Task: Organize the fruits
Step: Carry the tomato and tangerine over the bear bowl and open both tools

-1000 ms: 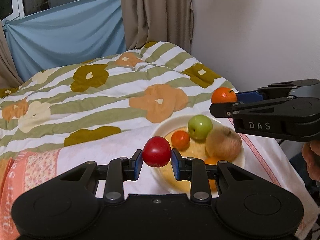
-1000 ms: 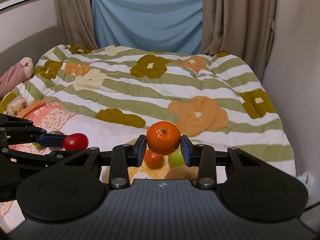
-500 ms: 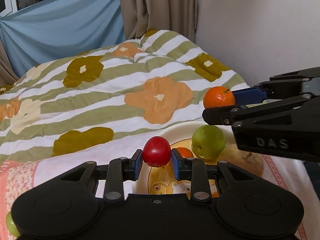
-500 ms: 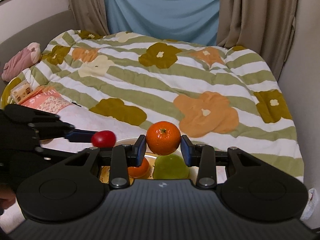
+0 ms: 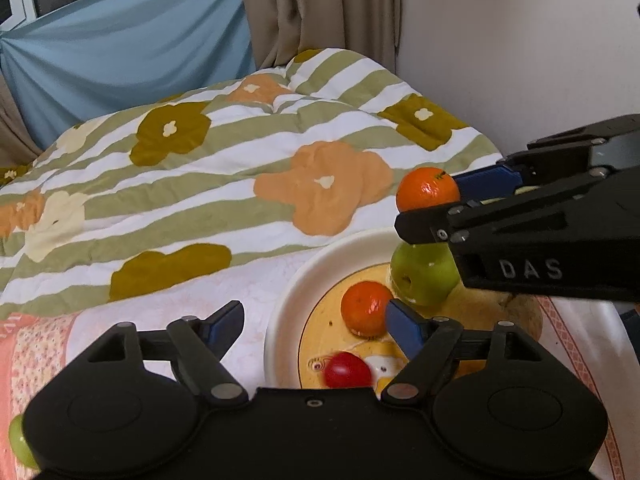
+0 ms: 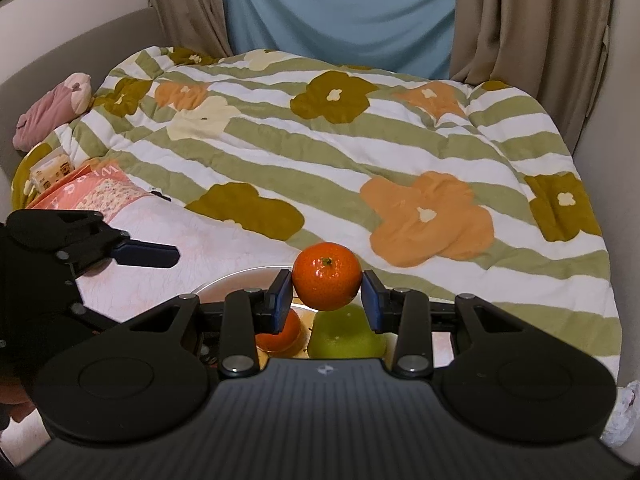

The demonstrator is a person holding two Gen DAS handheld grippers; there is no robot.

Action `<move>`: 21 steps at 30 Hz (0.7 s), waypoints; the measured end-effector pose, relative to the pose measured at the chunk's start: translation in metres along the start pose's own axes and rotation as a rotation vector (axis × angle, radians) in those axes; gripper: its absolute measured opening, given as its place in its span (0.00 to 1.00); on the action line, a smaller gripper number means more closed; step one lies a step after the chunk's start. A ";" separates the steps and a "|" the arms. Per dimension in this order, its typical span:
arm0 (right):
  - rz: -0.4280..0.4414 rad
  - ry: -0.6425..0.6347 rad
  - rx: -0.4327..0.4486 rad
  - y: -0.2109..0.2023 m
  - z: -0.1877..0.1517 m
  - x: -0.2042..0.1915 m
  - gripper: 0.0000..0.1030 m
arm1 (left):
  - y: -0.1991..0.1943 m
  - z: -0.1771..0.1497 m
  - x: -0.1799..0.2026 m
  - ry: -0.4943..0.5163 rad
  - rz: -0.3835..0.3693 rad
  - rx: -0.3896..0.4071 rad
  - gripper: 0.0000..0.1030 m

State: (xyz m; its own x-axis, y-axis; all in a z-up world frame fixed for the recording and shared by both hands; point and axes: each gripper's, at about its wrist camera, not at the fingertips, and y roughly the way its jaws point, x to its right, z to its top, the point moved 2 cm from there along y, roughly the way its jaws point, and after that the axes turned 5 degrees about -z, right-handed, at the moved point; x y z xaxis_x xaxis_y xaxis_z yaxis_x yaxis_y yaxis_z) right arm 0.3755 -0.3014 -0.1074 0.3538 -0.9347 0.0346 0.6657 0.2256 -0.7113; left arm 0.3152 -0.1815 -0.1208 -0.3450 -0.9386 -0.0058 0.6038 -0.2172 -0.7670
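Covering most of both views, a striped quilt with big orange and olive flowers lies across the bed, and a pale cloth sits at its near end. On that cloth rests a round plate with a cream rim and yellow centre. The left gripper hovers over the plate's near-left edge with its blue-padded fingers spread wide and nothing between them. The right gripper hangs above the plate's far side, its pads pressed against an orange mandarin held clear of the fruit below. On the plate, a tan pear-like fruit lies at the right, mostly hidden behind the right gripper. A green apple sits just left of it, touching a smaller mandarin. A blurred red tomato lies on the plate's near part, below the open fingers. Another green fruit peeks out at the lower left corner, off the plate.
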 end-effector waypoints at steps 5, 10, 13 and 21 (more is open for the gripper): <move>0.016 -0.035 -0.016 0.010 0.001 -0.006 0.51 | -0.010 -0.007 0.000 -0.029 0.000 -0.001 0.81; 0.043 -0.061 -0.043 0.027 0.001 -0.014 0.51 | -0.017 -0.012 -0.002 -0.043 0.017 -0.001 0.82; 0.048 -0.063 -0.057 0.038 -0.001 -0.018 0.51 | -0.021 -0.015 -0.002 -0.043 0.032 -0.001 0.82; 0.021 -0.051 -0.043 0.044 -0.005 -0.019 0.92 | -0.026 -0.020 -0.003 -0.056 0.059 0.000 0.85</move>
State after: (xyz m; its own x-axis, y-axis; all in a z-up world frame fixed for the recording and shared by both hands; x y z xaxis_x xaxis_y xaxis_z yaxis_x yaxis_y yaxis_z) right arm 0.3950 -0.2745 -0.1427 0.4015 -0.9142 0.0547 0.6296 0.2322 -0.7414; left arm 0.2859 -0.1678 -0.1132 -0.2683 -0.9632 -0.0152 0.6222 -0.1612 -0.7661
